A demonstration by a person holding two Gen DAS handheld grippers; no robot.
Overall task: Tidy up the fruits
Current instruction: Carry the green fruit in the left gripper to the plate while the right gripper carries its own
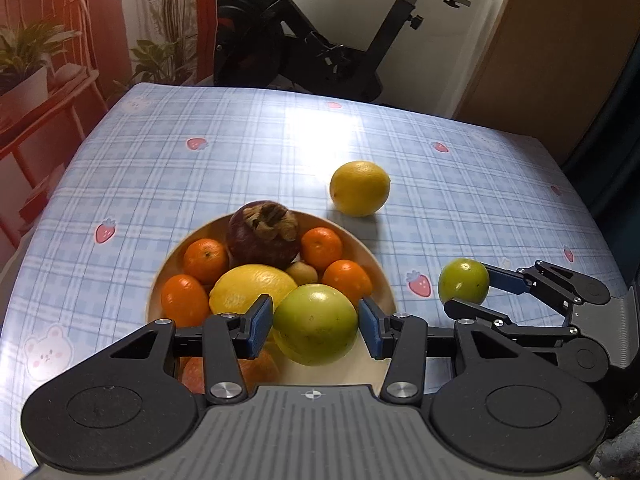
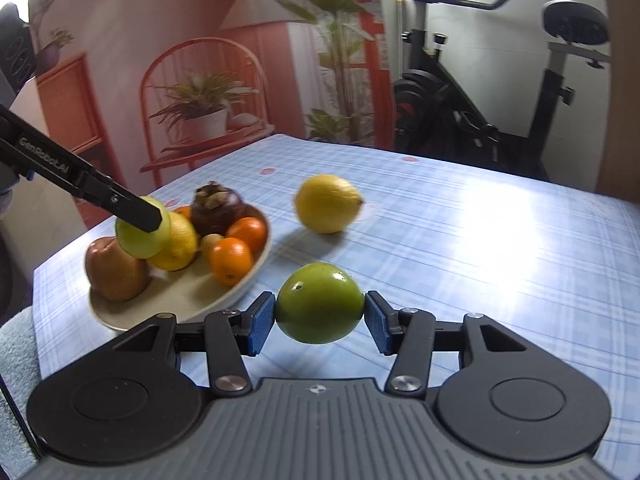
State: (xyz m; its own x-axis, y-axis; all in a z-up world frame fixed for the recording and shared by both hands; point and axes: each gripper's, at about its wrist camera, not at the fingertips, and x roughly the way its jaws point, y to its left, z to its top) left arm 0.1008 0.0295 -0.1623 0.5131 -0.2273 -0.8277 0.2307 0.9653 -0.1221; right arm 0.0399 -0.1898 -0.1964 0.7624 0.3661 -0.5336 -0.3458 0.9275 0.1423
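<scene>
The left claw (image 1: 316,326) is clamped on a large green fruit (image 1: 315,324), its blue pads pressing both sides, and it holds that fruit just above the near part of the bowl (image 1: 374,264). The right-wrist view shows this fruit lifted above the others in the bowl. To the right of the bowl, just beside its rim, the right claw (image 1: 466,286) grips a smaller green fruit (image 1: 463,286) between its pads, clear of the surface (image 1: 240,140).

Inside the bowl, a red-brown apple (image 2: 116,270) lies nearest the left claw. Beyond it sits a yellow lemon (image 1: 252,286), with four small oranges (image 1: 206,260) and a tiny yellow-green fruit (image 1: 302,272) around it. At the far side of the bowl rests a dark purple mangosteen (image 1: 264,236).

Past the bowl, on its far right, a loose lemon (image 1: 360,188) lies alone on the checked cloth. Beyond the surface, behind the bowl, stands an exercise bike (image 1: 320,40).
</scene>
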